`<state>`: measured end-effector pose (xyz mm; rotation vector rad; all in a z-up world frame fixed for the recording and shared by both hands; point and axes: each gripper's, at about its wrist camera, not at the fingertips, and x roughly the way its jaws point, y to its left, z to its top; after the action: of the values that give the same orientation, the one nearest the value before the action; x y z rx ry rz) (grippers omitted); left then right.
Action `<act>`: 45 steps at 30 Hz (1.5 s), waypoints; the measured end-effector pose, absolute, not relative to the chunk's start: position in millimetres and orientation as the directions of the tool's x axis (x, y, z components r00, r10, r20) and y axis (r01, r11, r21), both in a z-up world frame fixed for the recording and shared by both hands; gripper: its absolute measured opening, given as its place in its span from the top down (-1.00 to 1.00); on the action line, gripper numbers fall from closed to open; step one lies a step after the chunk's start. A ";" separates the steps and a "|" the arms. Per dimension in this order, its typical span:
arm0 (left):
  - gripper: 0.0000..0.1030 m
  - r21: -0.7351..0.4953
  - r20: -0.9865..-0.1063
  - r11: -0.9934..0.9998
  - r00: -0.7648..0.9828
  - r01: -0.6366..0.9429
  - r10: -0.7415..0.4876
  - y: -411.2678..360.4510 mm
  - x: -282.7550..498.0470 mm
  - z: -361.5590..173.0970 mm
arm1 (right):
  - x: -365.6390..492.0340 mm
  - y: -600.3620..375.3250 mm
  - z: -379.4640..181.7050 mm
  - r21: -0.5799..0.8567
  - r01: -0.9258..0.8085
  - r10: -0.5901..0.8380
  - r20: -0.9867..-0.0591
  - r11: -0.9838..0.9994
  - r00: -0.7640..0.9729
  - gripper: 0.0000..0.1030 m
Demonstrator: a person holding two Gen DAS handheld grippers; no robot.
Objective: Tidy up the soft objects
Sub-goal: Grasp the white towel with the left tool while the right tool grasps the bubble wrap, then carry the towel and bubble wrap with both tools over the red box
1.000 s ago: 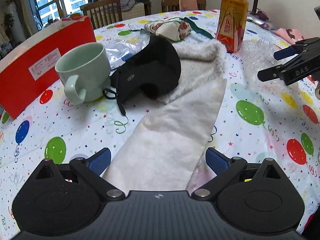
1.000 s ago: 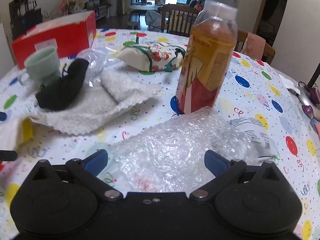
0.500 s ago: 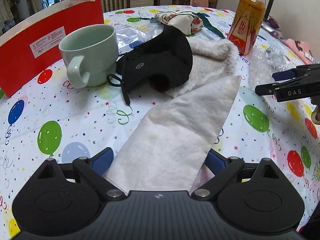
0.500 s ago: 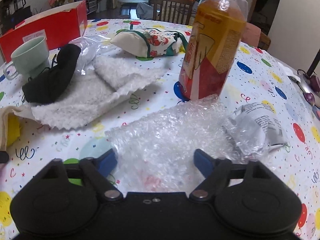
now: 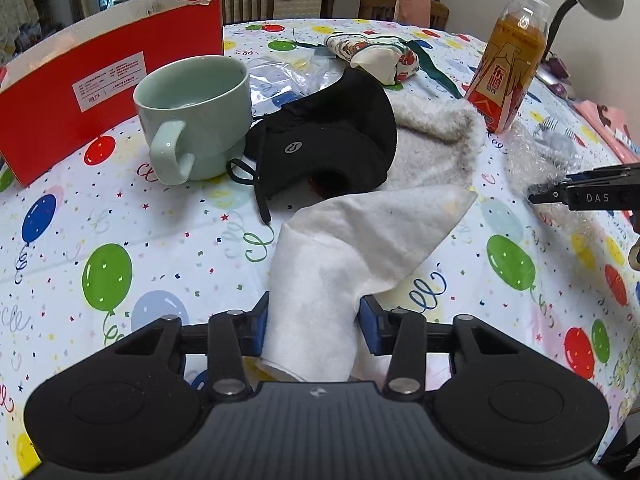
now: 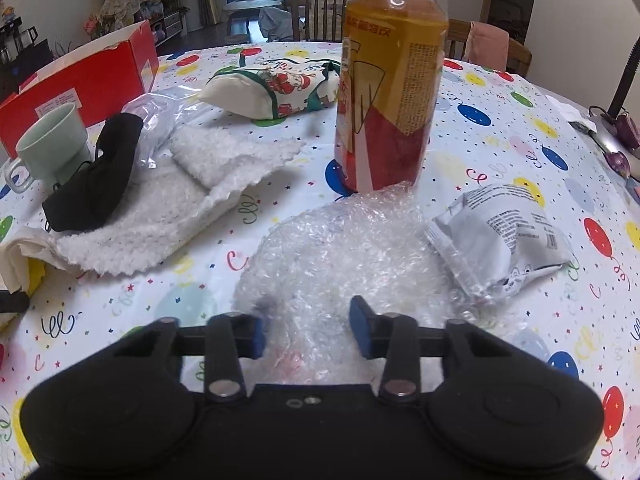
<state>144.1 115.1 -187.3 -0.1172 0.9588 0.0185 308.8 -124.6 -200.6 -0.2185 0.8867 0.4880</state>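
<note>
A white cloth [image 5: 360,236] lies on the balloon-print tablecloth, its near end bunched between the blue pads of my left gripper [image 5: 314,320]. The jaws are closing and the pads press on the cloth. The cloth runs back to a fluffy cream towel [image 5: 436,140], on which rests a black face mask [image 5: 332,140]. In the right wrist view a sheet of bubble wrap [image 6: 340,248] is gathered between the pads of my right gripper [image 6: 308,334], whose jaws are closing on it. That gripper [image 5: 538,196] also shows at the right edge of the left wrist view.
A pale green mug [image 5: 196,108] and a red box [image 5: 100,80] stand at the left. An orange drink bottle [image 6: 388,80] stands just behind the bubble wrap, with a grey packet [image 6: 500,236] to its right. A Christmas-print pouch [image 6: 276,88] and a clear plastic bag [image 5: 280,76] lie farther back.
Both grippers' jaws have closed in from wide open. The white cloth is now bunched up between the left pads, and the bubble wrap is drawn in between the right pads.
</note>
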 end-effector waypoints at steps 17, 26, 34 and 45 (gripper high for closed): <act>0.76 -0.229 -0.776 0.965 0.623 -0.128 -0.102 124.8 134.7 -149.6 | 282.7 -158.5 -139.4 0.145 -0.531 0.461 -0.710 0.835 0.532 0.76; 0.77 -0.281 -0.752 0.946 0.649 -0.163 -0.112 131.8 129.1 -120.1 | 270.4 -168.7 -107.2 0.210 -0.558 0.529 -0.682 0.803 0.504 0.76; 0.77 -0.259 -0.727 0.951 0.682 -0.170 -0.076 130.1 127.0 -77.1 | 252.8 -149.0 -68.0 0.235 -0.663 0.627 -0.640 0.711 0.445 0.76; 0.76 -0.215 -0.660 0.955 0.751 -0.205 0.012 143.5 135.8 -22.0 | 259.5 -90.7 -19.6 0.254 -0.782 0.733 -0.589 0.569 0.341 0.76</act>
<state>135.8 143.5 -22.0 -0.2840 0.7140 0.1201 259.5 -90.7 -19.6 -0.0778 0.7226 0.9863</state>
